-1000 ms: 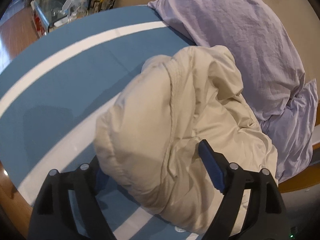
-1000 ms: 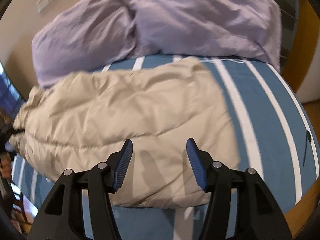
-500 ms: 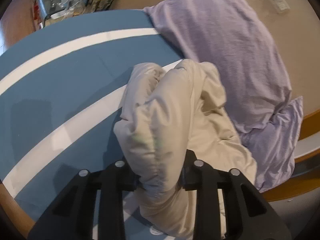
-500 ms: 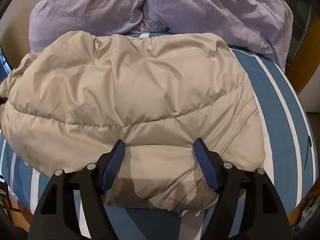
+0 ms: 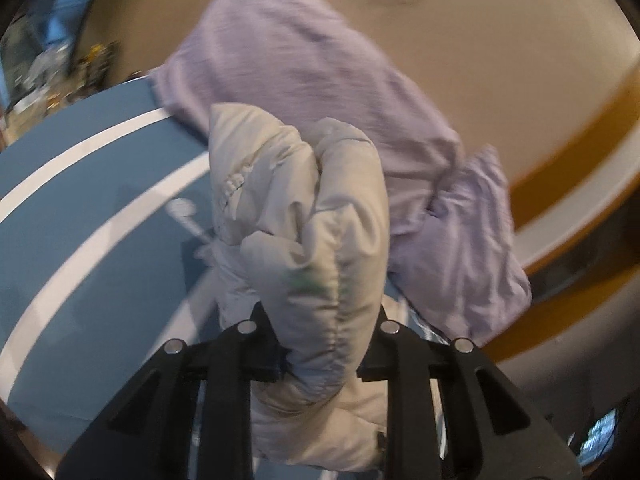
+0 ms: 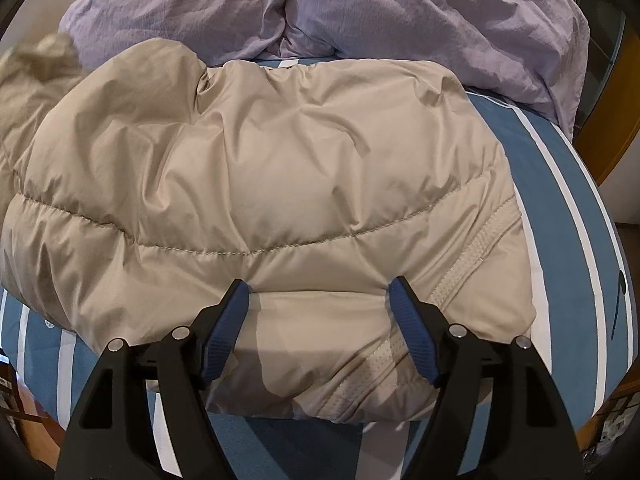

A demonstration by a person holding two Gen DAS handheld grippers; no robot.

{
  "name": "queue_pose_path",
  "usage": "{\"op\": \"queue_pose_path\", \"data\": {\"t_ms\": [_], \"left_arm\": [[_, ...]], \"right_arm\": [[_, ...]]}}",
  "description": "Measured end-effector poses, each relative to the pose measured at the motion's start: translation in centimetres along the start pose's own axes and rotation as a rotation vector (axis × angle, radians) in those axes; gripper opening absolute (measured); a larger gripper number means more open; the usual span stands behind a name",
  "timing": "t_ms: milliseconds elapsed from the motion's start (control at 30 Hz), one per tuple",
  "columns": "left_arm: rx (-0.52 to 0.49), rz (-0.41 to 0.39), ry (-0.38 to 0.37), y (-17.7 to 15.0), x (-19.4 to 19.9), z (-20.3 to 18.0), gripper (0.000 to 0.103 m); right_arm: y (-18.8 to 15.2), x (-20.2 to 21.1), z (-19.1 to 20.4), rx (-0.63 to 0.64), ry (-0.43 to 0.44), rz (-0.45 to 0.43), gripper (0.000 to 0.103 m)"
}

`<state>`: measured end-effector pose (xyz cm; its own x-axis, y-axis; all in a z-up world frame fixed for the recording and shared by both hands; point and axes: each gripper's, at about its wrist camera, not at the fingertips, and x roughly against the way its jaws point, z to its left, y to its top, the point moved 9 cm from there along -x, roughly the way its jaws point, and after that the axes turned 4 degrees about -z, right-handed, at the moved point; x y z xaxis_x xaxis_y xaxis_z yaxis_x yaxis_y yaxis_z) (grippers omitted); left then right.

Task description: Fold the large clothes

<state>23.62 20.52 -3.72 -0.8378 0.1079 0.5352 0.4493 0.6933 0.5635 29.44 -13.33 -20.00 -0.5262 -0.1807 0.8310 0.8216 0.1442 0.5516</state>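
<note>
A beige puffer jacket (image 6: 260, 184) lies spread on the blue-and-white striped bed (image 6: 568, 200). In the left wrist view a bunched end of the jacket (image 5: 316, 240) is lifted off the bed, clamped in my left gripper (image 5: 320, 324), whose pads are hidden by fabric. My right gripper (image 6: 320, 300) is open, its blue pads (image 6: 224, 332) pressing down on the jacket's hem near the zipper edge (image 6: 460, 276). The lifted end shows blurred at the far left of the right wrist view (image 6: 36, 64).
Two lilac pillows (image 6: 360, 12) lie at the head of the bed, right behind the jacket, and show in the left wrist view (image 5: 320, 80). A wooden bed frame (image 5: 568, 152) and beige wall are beyond. Cluttered furniture (image 5: 44, 68) stands past the bed's far side.
My left gripper closed on the jacket's end and has lifted it off the bed. My right gripper came down onto the hem and stays open.
</note>
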Motion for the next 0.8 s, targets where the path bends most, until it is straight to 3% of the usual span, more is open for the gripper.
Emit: {"op": "queue_pose_path", "data": {"t_ms": [367, 800], "left_arm": [[-0.214, 0.069, -0.139, -4.2, -1.1, -11.7, 0.024], [-0.381, 0.181, -0.170, -10.8, -4.6, -18.3, 0.024]], "right_arm": [[-0.1, -0.1, -0.1, 0.001, 0.014, 0.002, 0.076], [-0.2, 0.5, -0.4, -0.010, 0.074, -0.010, 0.076]]}}
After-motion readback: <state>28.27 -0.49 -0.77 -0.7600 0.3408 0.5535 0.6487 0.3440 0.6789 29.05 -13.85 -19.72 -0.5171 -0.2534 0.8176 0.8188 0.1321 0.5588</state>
